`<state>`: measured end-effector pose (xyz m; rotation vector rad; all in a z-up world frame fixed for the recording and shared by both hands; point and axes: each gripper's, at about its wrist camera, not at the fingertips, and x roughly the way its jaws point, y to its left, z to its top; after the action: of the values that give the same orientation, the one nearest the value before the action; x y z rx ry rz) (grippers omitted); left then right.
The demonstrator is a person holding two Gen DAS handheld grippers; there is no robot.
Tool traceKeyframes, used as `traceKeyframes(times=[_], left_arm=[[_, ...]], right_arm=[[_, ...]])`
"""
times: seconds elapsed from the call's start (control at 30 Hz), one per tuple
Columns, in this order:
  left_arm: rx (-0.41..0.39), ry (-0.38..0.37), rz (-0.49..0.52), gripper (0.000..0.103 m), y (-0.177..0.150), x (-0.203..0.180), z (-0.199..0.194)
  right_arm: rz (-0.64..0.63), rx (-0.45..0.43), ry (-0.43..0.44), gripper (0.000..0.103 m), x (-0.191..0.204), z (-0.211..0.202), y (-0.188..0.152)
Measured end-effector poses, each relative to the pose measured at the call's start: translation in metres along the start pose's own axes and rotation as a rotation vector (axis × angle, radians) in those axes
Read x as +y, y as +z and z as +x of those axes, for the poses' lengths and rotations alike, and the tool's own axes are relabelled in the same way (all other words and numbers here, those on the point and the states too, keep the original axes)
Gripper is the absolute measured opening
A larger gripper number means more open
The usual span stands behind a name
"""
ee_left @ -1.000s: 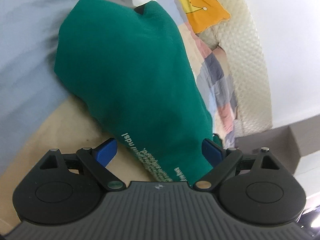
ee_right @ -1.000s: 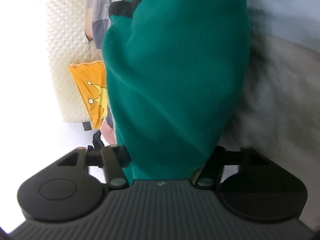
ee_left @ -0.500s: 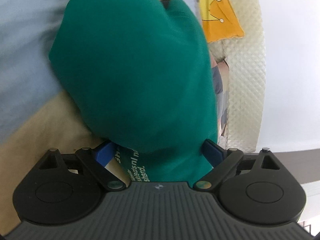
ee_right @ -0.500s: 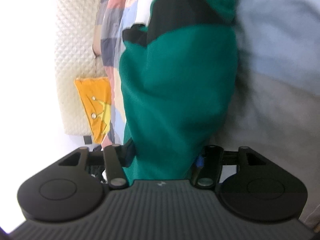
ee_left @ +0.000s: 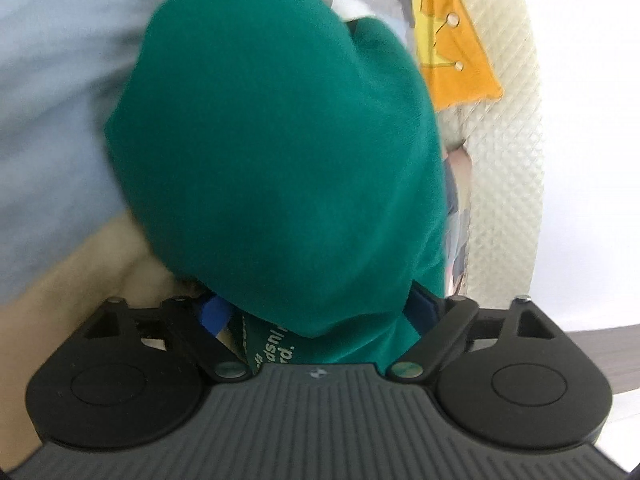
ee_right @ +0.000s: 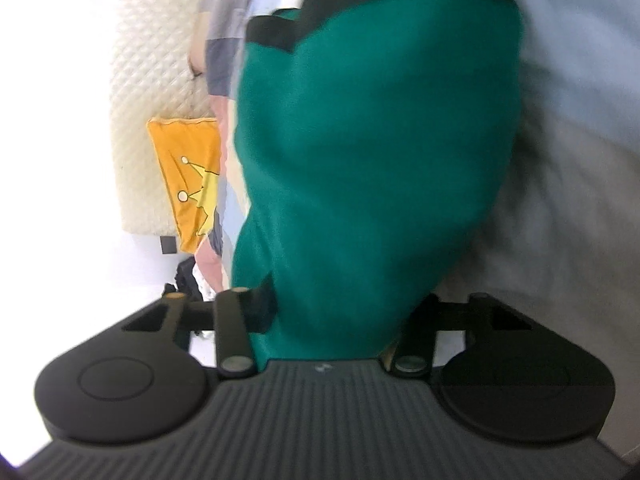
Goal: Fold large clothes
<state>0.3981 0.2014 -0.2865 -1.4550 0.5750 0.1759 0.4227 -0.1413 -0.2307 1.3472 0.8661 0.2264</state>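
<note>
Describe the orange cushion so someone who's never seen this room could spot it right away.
Find the cream quilted headboard behind the bed. Leaning against it, beside the green garment, is the orange cushion. It alone is bright orange, with a yellow crown.

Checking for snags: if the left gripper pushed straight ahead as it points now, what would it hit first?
The green garment itself. The left gripper already has it between its fingers, and the cloth bulges right in front, hiding whatever lies beyond, probably the bedding, though depth is unclear.
</note>
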Motion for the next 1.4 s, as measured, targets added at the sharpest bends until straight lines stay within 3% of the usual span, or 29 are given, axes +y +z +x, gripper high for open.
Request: traceKeyframes(times=[0.17, 0.37, 0.53, 0.73, 1.13, 1.4], left_arm=[[-0.050, 0.010, 0.087, 0.061, -0.009, -0.018, -0.009], [-0.093, -0.027, 0.148, 0.045, -0.017, -0.030, -0.026], [-0.123, -0.072, 0.267, 0.038, -0.024, -0.032, -0.062], [-0.149, -0.081, 0.366, 0.027, -0.039, -0.046, -0.085], [-0.140, -0.075, 0.402, 0.013, -0.050, -0.044, -0.124], [-0.127, -0.089, 0.449, 0.011, -0.071, -0.054, -0.177]], right_arm=[[-0.091, -0.020, 0.011, 0.032, 0.013, -0.012, -0.006], [-0.207, -0.051, 0.054, 0.029, 0.023, -0.018, -0.005], [-0.264, -0.059, 0.072, 0.027, 0.017, -0.025, -0.006], [-0.434, -0.097, 0.056, 0.021, 0.033, -0.044, -0.016], [-0.559, -0.096, 0.040, 0.012, 0.054, -0.059, -0.042], [-0.630, -0.061, 0.040, 0.011, 0.067, -0.112, -0.053]])
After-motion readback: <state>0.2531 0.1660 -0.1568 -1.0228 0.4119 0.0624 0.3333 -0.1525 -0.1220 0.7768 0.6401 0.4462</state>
